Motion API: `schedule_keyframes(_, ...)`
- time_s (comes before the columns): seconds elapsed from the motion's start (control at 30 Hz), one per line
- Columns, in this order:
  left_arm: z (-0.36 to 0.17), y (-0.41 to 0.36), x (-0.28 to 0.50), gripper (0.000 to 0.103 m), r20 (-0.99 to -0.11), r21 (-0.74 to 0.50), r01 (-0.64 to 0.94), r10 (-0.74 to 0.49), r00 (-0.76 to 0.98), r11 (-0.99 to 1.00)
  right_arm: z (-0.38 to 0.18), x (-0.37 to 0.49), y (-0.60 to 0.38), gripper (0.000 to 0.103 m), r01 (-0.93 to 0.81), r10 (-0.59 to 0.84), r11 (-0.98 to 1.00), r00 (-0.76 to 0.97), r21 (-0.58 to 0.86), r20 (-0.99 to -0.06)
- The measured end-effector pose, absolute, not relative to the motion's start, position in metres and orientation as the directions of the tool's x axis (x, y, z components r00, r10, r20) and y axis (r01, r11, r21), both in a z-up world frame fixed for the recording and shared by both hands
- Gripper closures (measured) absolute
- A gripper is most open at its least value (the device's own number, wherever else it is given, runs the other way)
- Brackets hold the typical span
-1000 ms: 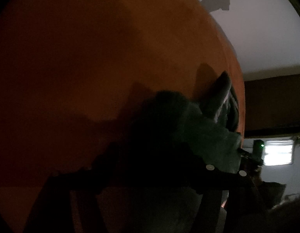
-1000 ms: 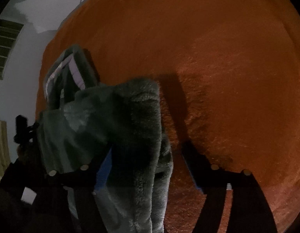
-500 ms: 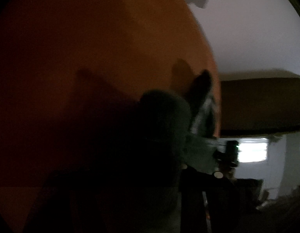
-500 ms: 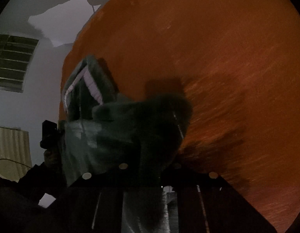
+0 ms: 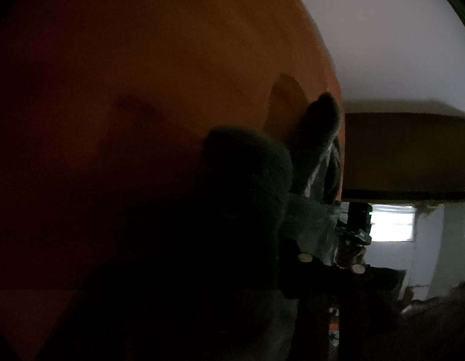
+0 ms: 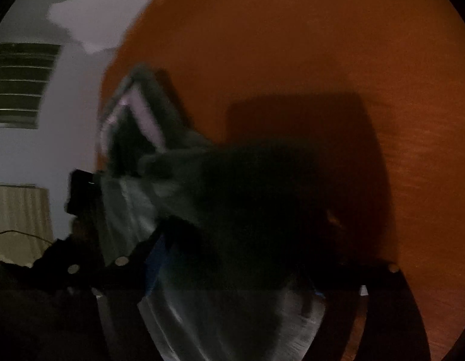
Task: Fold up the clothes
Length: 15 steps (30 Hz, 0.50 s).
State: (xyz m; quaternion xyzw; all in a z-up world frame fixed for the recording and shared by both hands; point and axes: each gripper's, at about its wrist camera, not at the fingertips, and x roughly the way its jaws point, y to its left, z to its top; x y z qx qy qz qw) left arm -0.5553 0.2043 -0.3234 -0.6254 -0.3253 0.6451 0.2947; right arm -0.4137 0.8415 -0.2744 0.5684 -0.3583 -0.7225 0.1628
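Observation:
A dark grey fleecy garment (image 5: 247,180) with a smooth grey lining (image 6: 127,204) and pale stripes hangs bunched between my two grippers over an orange carpet (image 6: 292,45). My left gripper (image 5: 232,285) is lost in shadow under the fabric, which drapes over its fingers. My right gripper (image 6: 247,270) has cloth filling the space between its fingers (image 6: 392,294). In each view the other gripper shows at the garment's far edge: the right one in the left wrist view (image 5: 355,228), the left one in the right wrist view (image 6: 79,192).
The orange carpet (image 5: 142,75) fills most of both views. A pale wall (image 5: 382,45), a dark wooden band (image 5: 407,156) and a bright window (image 5: 392,225) lie to the right. A louvred vent (image 6: 18,84) and curtain (image 6: 18,219) lie to the left.
Both grippers have swung and drawn closer together, bunching the garment tighter. The fabric now covers more of each view and the shadow on the carpet has grown.

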Motion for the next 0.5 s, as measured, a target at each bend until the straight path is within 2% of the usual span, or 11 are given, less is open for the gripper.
schedule_keyframes(0.03,-0.318,0.209,-0.554,0.082,-0.616,-0.787,0.003,0.785,-0.071,-0.617,-0.272,-0.414,0.835,0.089,-0.148,-0.626,-0.715,-0.300,0.684,-0.720)
schedule_keyframes(0.17,-0.285,0.210,-0.549,0.085,-0.603,-0.783,-0.053,0.778,-0.178,-0.619,-0.242,-0.407,0.821,0.090,-0.118,-0.507,-0.810,-0.350,0.574,-0.788)
schedule_keyframes(0.33,-0.229,0.203,-0.557,0.086,-0.566,-0.799,-0.102,0.798,-0.209,-0.593,-0.184,-0.391,0.859,0.091,-0.153,-0.458,-0.802,-0.462,0.577,-0.759)
schedule_keyframes(0.5,-0.182,0.206,-0.586,0.086,-0.521,-0.821,-0.144,0.828,-0.208,-0.552,-0.124,-0.387,0.860,0.091,-0.213,-0.399,-0.802,-0.505,0.558,-0.766)
